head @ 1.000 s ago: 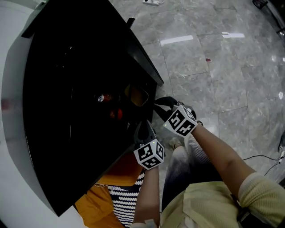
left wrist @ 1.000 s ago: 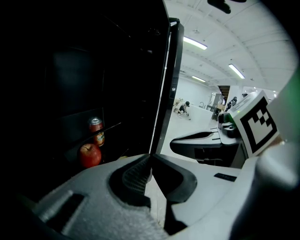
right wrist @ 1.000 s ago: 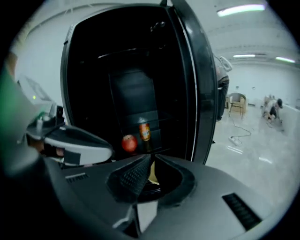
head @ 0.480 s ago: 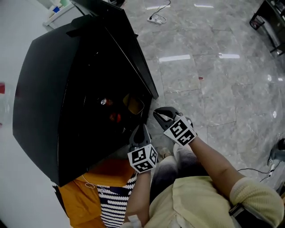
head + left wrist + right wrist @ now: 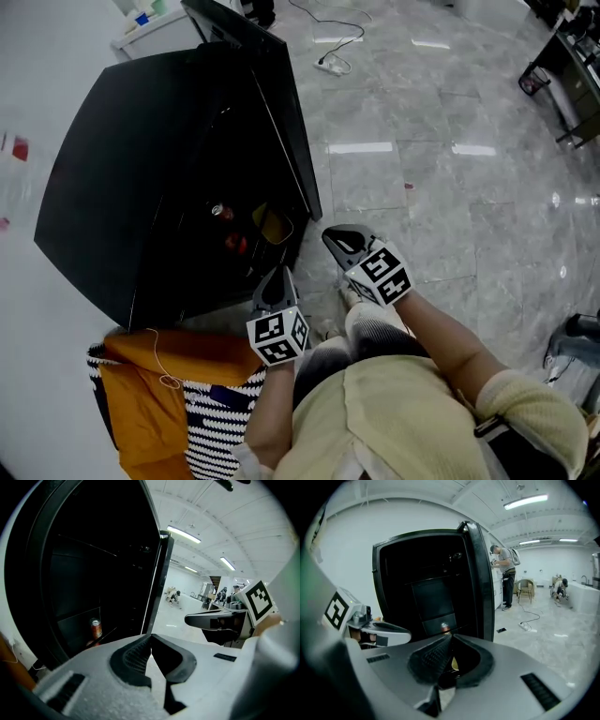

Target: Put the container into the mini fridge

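The black mini fridge (image 5: 141,187) stands with its door (image 5: 286,122) swung open. On a low shelf inside lie a yellowish container (image 5: 274,223), a can (image 5: 219,211) and something red (image 5: 234,244). My left gripper (image 5: 278,277) hovers just in front of the fridge's opening, shut and empty. To its right my right gripper (image 5: 336,236) is near the door's lower corner, also shut and empty. The left gripper view has the shut left gripper (image 5: 151,637), the can (image 5: 96,629) and the right gripper (image 5: 211,619). Beyond the shut right gripper (image 5: 451,639) the fridge (image 5: 431,588) faces me.
An orange cloth on a striped bag (image 5: 159,394) lies at the fridge's near corner by my left arm. A power strip with cable (image 5: 330,64) lies on the grey stone floor (image 5: 450,187) beyond the door. A person (image 5: 506,573) stands far behind the fridge.
Both grippers have drawn a little back from the fridge's opening, the right one away from the yellowish container. The head view has pulled back and shows more floor and the striped bag.
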The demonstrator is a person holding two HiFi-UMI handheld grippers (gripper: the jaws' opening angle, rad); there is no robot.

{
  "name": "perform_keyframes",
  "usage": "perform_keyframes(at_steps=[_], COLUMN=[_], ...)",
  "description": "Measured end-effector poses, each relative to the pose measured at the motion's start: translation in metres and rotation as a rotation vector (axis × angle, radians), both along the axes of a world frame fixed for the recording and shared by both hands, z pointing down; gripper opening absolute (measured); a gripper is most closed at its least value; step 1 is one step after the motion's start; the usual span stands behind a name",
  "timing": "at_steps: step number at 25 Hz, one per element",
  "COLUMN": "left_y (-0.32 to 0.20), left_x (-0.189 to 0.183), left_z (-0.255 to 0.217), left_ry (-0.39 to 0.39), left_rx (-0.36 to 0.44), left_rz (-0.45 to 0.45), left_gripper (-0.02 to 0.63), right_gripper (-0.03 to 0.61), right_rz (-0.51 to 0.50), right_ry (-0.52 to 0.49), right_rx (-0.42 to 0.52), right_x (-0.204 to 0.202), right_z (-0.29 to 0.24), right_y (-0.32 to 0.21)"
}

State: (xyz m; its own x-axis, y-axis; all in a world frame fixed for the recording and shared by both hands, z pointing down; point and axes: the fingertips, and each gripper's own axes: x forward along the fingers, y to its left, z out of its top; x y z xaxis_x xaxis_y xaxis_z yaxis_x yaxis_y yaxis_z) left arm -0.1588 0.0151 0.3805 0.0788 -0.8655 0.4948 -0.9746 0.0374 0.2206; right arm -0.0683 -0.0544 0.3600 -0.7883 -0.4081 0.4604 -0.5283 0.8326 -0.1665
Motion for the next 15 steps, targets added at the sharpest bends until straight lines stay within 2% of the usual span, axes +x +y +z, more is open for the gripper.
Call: perform_keyframes(at_steps=[15], left_y=[0.021], left_x=[-0.005], left_z=[-0.038], left_ry=[-0.018], left_rx=[0.03], left_rz=[0.017], left_gripper=[0.025], right_gripper=[0.029], right_rz=[0.026], right_ry=[-0.028], right_rx=[-0.013], right_x=[0.019], right_z=[-0.05], right_y=[0.028])
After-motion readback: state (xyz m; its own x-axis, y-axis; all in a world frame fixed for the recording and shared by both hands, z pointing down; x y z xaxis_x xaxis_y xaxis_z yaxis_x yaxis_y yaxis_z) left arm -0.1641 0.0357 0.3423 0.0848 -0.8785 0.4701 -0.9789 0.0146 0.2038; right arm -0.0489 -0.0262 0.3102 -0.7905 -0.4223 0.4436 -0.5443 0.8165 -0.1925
